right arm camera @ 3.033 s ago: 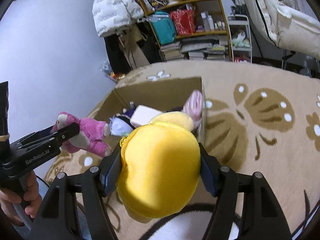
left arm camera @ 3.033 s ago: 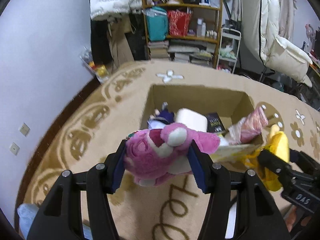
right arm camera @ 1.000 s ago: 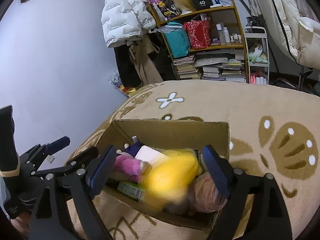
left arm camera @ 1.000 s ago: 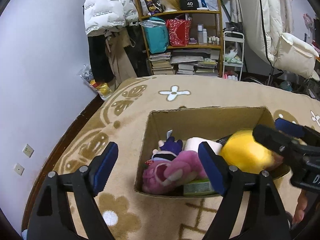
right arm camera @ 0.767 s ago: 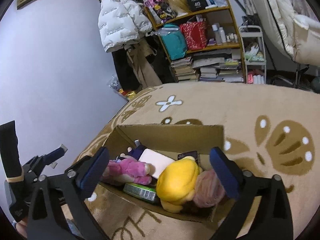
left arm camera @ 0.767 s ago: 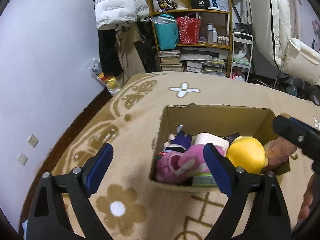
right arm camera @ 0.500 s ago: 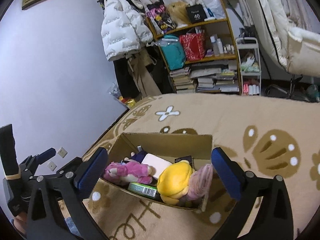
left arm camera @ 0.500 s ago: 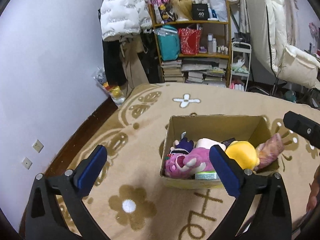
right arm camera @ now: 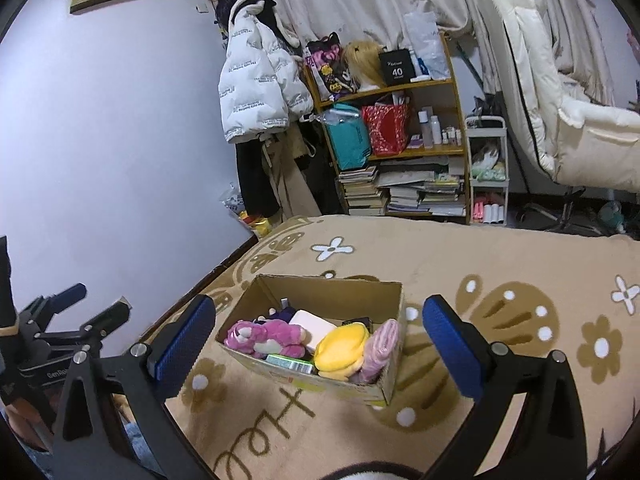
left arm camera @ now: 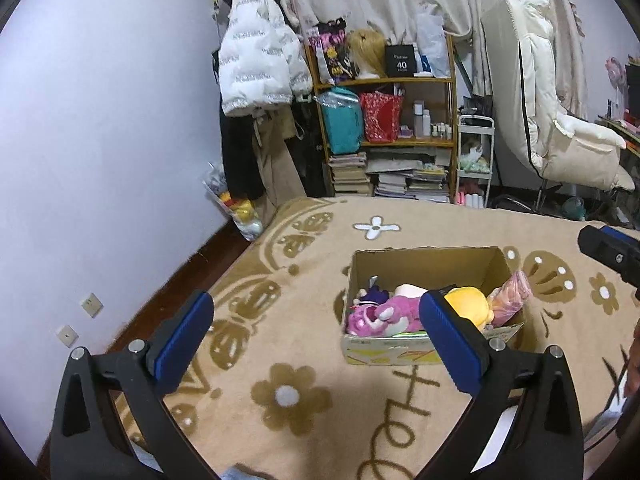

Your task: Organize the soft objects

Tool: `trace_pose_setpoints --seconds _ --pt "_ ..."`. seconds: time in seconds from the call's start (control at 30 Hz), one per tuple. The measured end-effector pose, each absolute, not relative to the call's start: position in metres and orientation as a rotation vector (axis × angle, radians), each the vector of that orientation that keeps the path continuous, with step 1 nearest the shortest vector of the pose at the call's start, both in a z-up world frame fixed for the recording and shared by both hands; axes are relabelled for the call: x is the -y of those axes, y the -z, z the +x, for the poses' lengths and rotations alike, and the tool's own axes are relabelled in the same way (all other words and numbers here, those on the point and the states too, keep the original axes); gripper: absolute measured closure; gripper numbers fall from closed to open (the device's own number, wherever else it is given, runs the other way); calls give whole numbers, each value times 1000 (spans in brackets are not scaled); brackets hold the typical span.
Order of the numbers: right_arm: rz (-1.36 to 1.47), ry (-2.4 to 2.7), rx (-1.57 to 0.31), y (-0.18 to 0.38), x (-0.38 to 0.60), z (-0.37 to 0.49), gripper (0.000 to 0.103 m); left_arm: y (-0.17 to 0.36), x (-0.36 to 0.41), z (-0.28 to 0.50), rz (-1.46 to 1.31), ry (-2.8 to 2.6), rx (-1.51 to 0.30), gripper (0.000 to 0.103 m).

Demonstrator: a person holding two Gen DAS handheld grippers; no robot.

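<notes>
The cardboard box (right arm camera: 386, 300) was plain brown, on a tan rug (right arm camera: 500, 264) patterned with darker brown and white flowers. Inside it lay a magenta plush bear (right arm camera: 266, 338), a yellow plush (right arm camera: 340, 346) and a pale pink one (right arm camera: 380, 346). Each claw's pads (right arm camera: 182, 336) were blue.

Tan flower-patterned rug (left arm camera: 304, 264), open cardboard box (left arm camera: 424, 258) resting directly on it, toys inside

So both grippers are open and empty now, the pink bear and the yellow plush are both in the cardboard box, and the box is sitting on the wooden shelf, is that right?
Not quite: the cardboard box sits on the tan patterned rug, not the wooden shelf, as the right wrist view shows. The rest holds: left gripper and right gripper are open and empty, pink bear and yellow plush are inside.
</notes>
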State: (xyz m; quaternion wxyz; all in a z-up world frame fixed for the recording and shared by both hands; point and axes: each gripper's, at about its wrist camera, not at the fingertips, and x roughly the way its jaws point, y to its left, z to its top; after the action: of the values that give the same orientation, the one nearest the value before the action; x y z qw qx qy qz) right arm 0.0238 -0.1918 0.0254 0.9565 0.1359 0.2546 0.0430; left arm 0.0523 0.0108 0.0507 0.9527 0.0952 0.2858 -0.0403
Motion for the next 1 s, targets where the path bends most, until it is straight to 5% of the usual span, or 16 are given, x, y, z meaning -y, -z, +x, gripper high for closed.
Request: trace_pose_setpoints --seconds 1.0 --pt "143 -42 -596 41 181 10 0 -11 -9 47 208 150 -616 1"
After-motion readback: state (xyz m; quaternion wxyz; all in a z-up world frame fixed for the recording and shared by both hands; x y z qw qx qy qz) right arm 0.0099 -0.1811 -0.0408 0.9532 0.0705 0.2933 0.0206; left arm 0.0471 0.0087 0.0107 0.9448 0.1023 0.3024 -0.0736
